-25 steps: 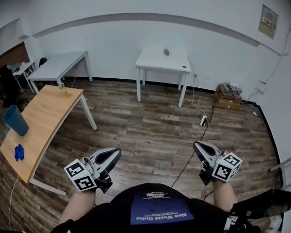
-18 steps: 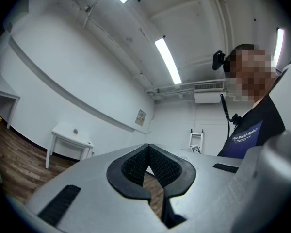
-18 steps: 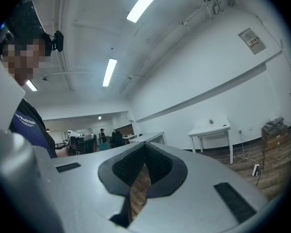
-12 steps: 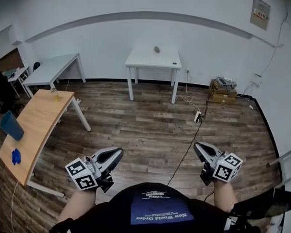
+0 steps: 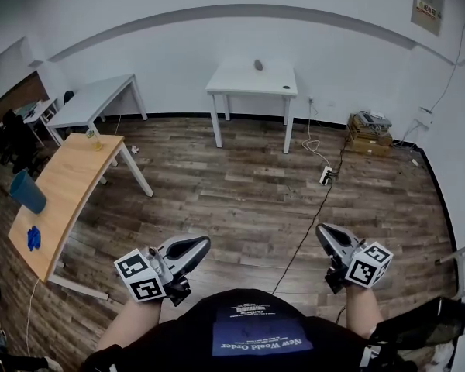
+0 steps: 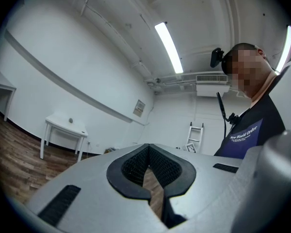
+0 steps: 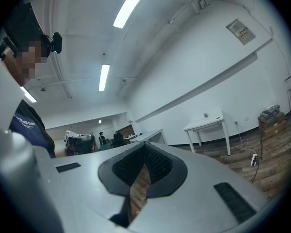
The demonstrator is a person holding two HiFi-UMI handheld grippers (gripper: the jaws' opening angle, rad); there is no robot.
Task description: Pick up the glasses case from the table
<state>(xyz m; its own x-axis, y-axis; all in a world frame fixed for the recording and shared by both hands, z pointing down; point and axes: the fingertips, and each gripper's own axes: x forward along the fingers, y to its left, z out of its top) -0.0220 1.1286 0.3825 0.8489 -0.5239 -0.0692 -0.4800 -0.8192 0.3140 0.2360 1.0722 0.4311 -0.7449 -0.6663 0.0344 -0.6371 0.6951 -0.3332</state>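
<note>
Distantly, a small dark oval glasses case [image 5: 258, 65] sits on a white table [image 5: 234, 80]; left tool [image 5: 204, 243] and right tool [image 5: 324, 232] closed, empty.

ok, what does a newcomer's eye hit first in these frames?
The left gripper and right gripper low in the head view, both shut and empty. Beyond them a white table at the far wall carries a small dark object; a wooden table with a blue cup stands at left.

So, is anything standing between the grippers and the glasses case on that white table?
Nothing visible does. Bare wood floor lies between the left gripper, the right gripper and the white table holding the glasses case. A cable and power strip lie on the floor to the right, a wooden table off left.
</note>
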